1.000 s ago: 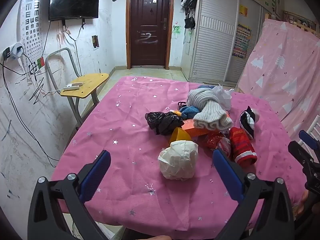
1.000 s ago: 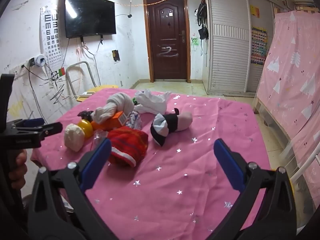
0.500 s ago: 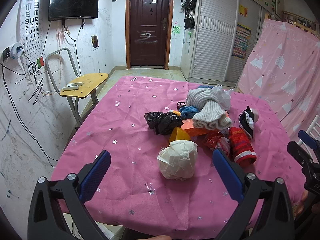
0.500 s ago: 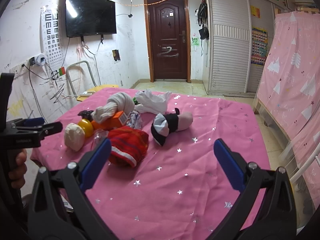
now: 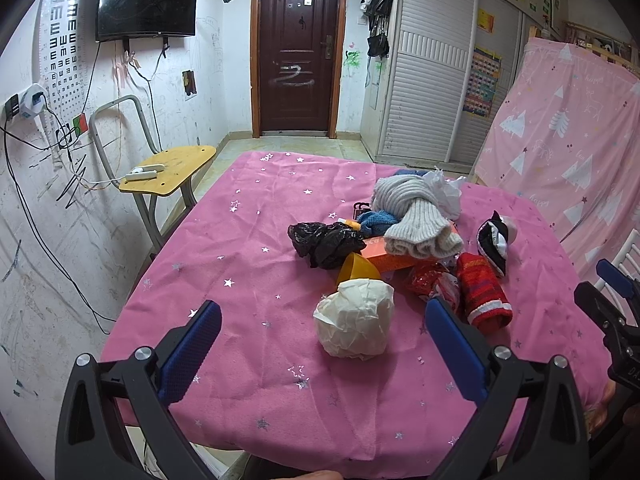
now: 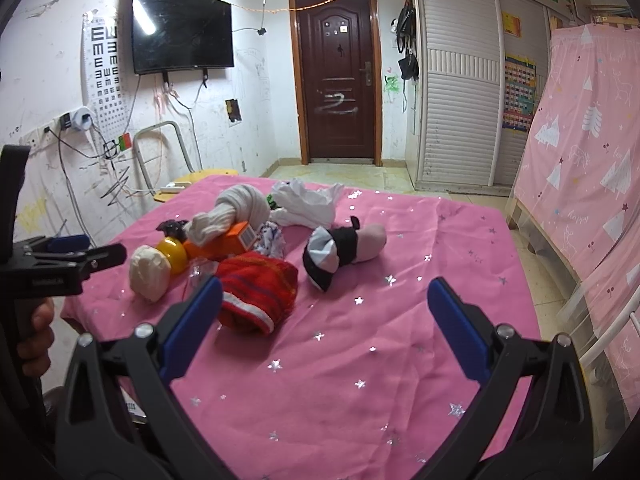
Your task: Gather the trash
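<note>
Crumpled paper ball (image 5: 354, 318): near edge of pink table (image 5: 248, 240), front of clutter pile. Looks light, soft, crushable; grip across middle. Left gripper (image 5: 322, 344) wide apart, empty, just short of it. Right gripper (image 6: 324, 320) likewise wide, empty.

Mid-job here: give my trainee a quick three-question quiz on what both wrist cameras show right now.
1. True or false: the left gripper is open and holds nothing.
2. Which item lies nearest the left gripper? A) crumpled white paper ball B) black plastic bag C) grey knitted scarf
3. Fill in: the right gripper hangs open over the ____ star-speckled tablecloth.

Key: 1 true; 2 A; 3 pink.
</note>
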Action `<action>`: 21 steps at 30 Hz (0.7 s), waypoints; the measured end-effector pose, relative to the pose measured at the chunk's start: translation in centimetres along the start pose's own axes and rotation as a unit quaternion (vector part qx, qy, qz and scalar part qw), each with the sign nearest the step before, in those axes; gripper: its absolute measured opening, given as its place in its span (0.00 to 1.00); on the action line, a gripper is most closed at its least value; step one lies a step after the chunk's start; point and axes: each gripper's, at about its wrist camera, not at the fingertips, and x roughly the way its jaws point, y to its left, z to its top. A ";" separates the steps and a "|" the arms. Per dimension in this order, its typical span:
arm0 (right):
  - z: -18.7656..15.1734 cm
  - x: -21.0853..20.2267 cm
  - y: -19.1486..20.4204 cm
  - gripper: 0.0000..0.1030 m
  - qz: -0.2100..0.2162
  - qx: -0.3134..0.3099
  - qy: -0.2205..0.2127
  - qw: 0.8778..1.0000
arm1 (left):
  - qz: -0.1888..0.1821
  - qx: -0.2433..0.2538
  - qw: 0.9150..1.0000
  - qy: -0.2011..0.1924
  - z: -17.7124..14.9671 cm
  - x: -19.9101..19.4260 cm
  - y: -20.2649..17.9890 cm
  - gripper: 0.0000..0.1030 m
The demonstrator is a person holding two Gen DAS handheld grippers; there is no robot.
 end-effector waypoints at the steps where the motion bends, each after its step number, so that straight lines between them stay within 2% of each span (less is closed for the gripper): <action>1: -0.1 0.1 -0.1 0.96 0.000 0.000 0.000 1.000 | 0.000 0.000 1.000 0.000 0.0 0.0 0.0 0.92; 21: 0.0 0.0 0.0 0.96 0.000 -0.001 0.000 1.000 | 0.000 0.000 1.000 0.001 0.0 0.0 0.0 0.92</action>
